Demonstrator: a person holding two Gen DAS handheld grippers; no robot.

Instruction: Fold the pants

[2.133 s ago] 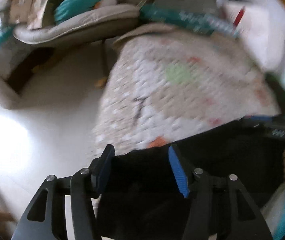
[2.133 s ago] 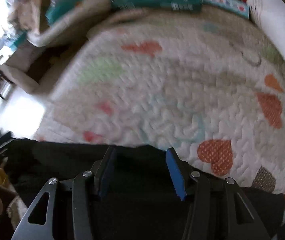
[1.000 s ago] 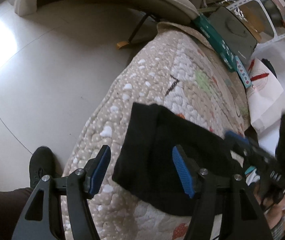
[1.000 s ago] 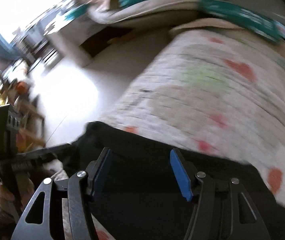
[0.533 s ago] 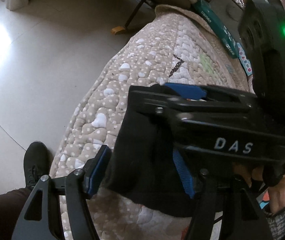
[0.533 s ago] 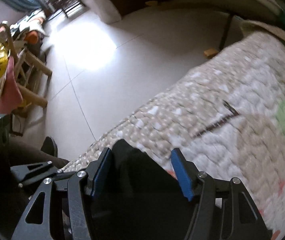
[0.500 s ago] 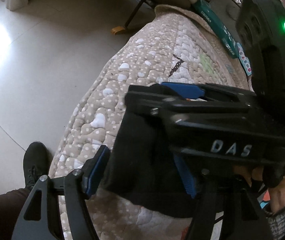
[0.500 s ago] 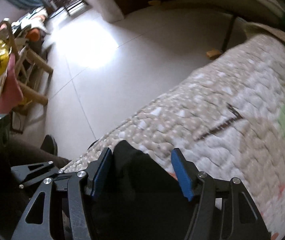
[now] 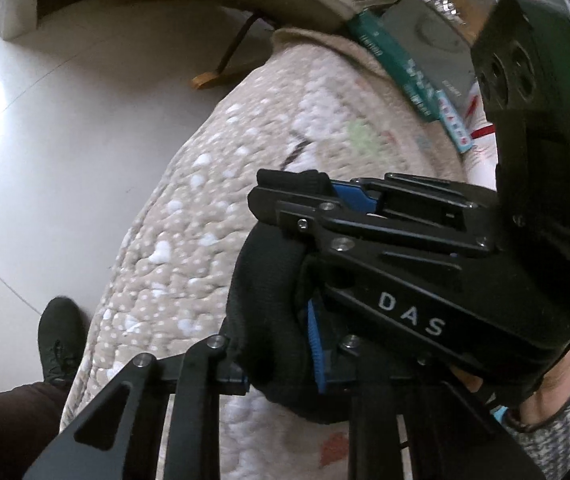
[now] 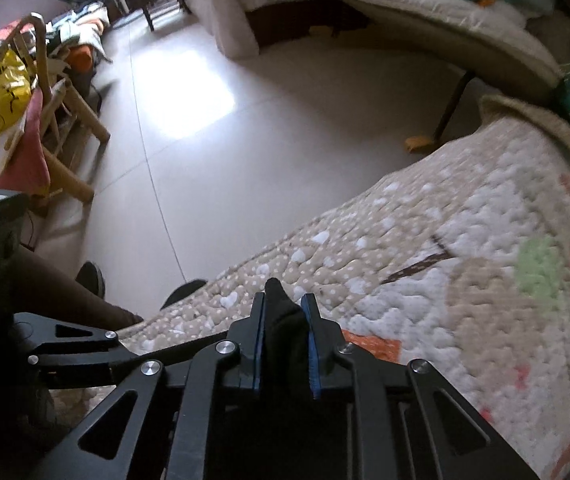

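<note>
The black pants (image 9: 265,300) lie folded in a thick bundle near the edge of a quilted beige bed cover (image 9: 213,200). My left gripper (image 9: 277,364) is shut on the near edge of the bundle. My right gripper (image 10: 285,344) is shut on a fold of the black pants (image 10: 283,320), which sticks up between its blue pads. In the left wrist view the right gripper (image 9: 349,196) reaches in from the right, just above the left gripper, and hides much of the pants.
The quilt (image 10: 465,264) drops off to a pale tiled floor (image 10: 213,128) at the left. The person's black shoe (image 9: 59,332) stands by the bed. A wooden chair with bags (image 10: 25,112) stands far left. Green boxes (image 9: 397,60) lie at the bed's far end.
Both grippers have closed on the folded pants; they were open half a second ago. The right gripper has moved closer over the left one.
</note>
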